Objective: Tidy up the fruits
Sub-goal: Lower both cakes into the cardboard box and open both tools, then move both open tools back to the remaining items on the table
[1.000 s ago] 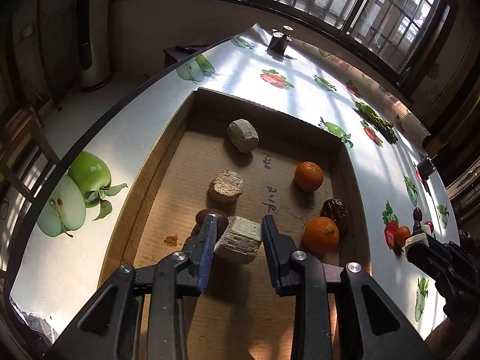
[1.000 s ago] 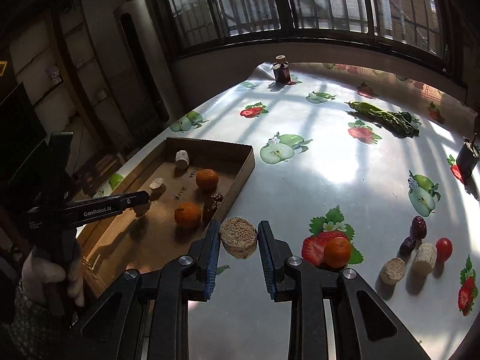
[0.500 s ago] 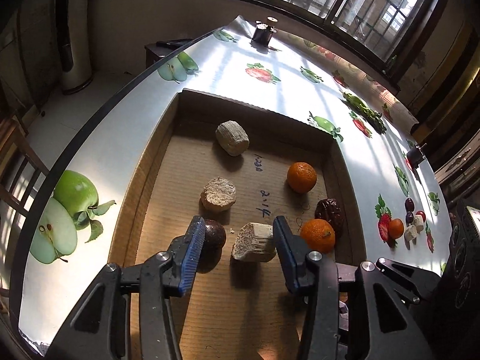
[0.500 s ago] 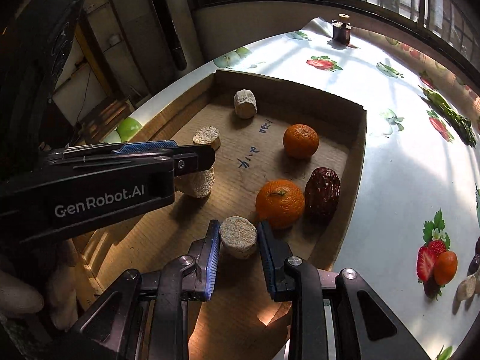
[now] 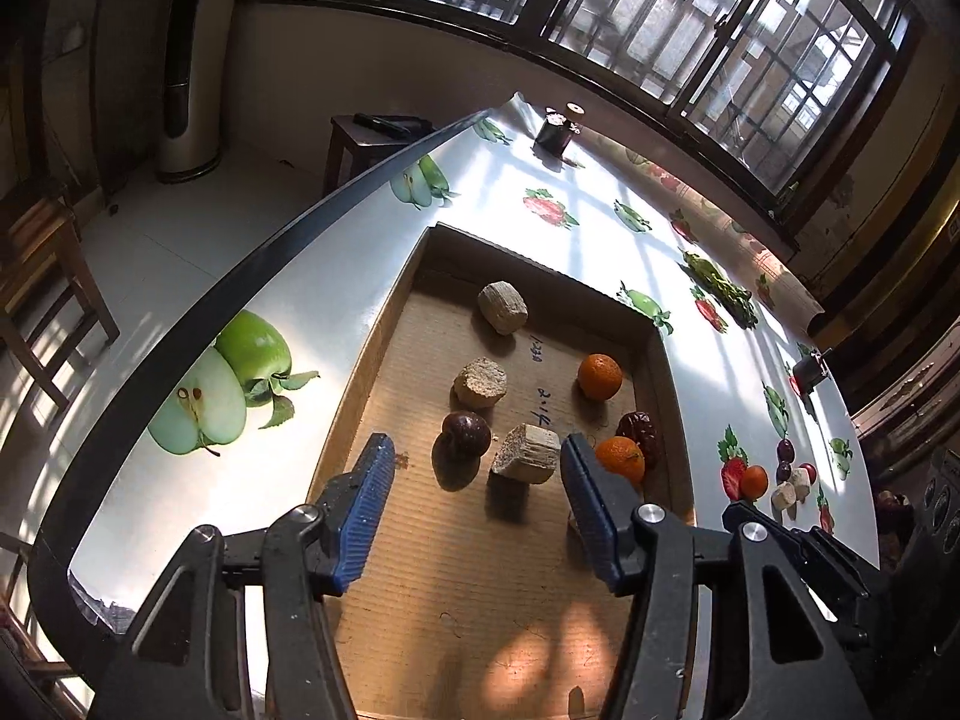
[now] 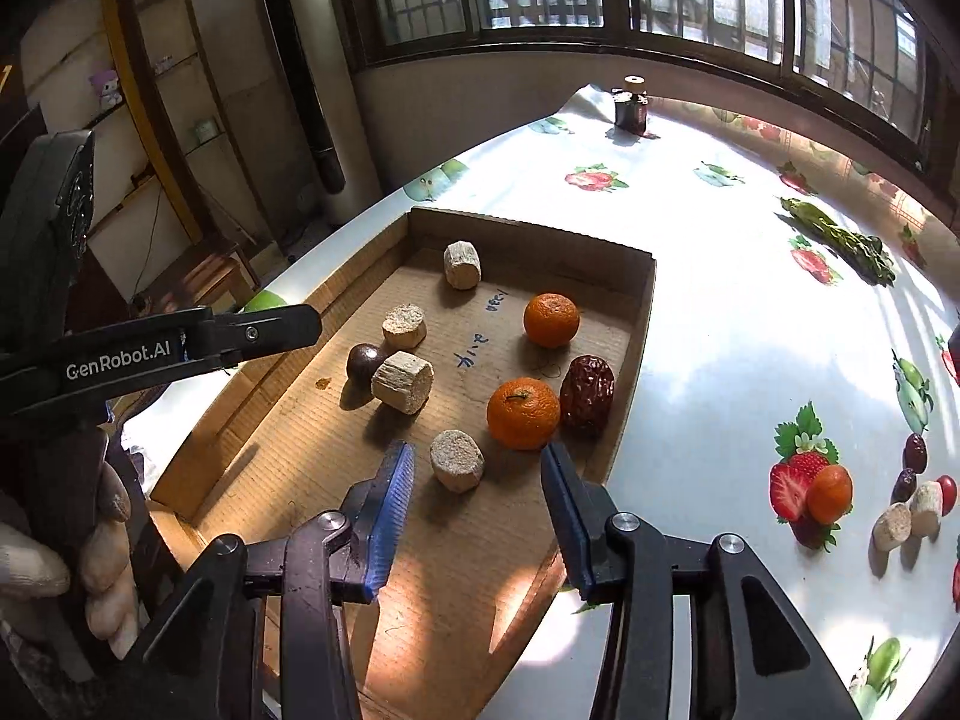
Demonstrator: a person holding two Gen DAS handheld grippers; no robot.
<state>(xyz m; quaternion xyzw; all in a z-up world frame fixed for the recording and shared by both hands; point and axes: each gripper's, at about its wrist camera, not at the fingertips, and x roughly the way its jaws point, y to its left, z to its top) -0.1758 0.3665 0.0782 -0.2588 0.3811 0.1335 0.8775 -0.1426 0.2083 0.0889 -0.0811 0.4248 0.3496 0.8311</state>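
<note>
Two grippers hang over the cardboard tray (image 6: 636,324), both with jaws just opened and touching nothing. Between the right gripper (image 6: 477,495) blades, a round beige fruit slice (image 6: 457,459) lies free on the tray floor beside an orange (image 6: 523,413) and a red date (image 6: 588,387). Ahead of the left gripper (image 5: 474,480), a pale fruit chunk (image 5: 527,454) rests by a dark round fruit (image 5: 466,434). More fruit sits well apart on the tablecloth (image 6: 720,312).

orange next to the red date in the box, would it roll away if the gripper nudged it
Probably yes: the orange is round and rests on flat cardboard. Toward the red date, which touches it, it would likely stop. Its firm-looking peel should take a gentle grip, though curved sides could slip from the pads.
</note>
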